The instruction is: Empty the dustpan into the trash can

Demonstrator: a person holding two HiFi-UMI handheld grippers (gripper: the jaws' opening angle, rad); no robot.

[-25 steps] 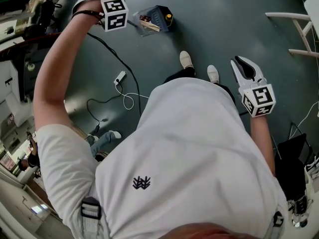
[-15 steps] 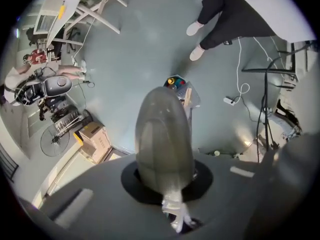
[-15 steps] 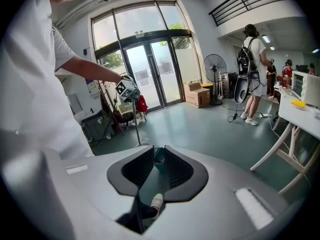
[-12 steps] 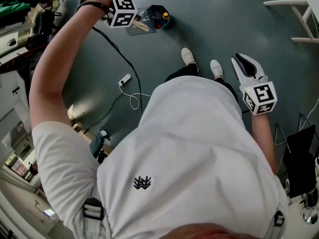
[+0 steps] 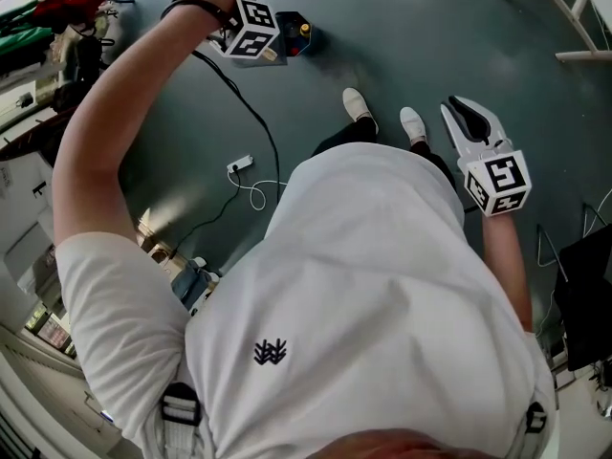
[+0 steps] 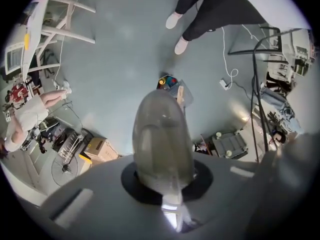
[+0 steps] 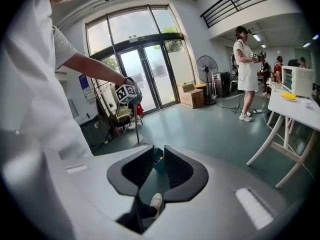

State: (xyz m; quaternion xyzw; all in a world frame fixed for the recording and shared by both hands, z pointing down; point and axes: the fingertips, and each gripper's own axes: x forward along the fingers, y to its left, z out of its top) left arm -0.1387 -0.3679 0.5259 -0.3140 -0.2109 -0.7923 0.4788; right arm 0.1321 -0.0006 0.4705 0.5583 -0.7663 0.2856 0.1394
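Grey-green floor (image 5: 430, 27); dustpan (image 5: 291, 19) of colourful bits (image 6: 168, 79), handle (image 7: 137, 131) clamped in left hand-held gripper (image 6: 163, 129); right hand-held gripper (image 7: 158, 159) apart, empty.

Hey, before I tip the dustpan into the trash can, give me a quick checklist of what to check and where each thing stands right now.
1. Left gripper shut on the dustpan handle: ok.
2. Dustpan raised over the trash can: not ok, it is beside the can.
3. Can's mouth open and facing up: ok, coloured items show inside.
4. Right gripper free to help: ok, jaws slightly apart, nothing between.
5. Floor near the can free of snags: not ok, a black cable runs close by.
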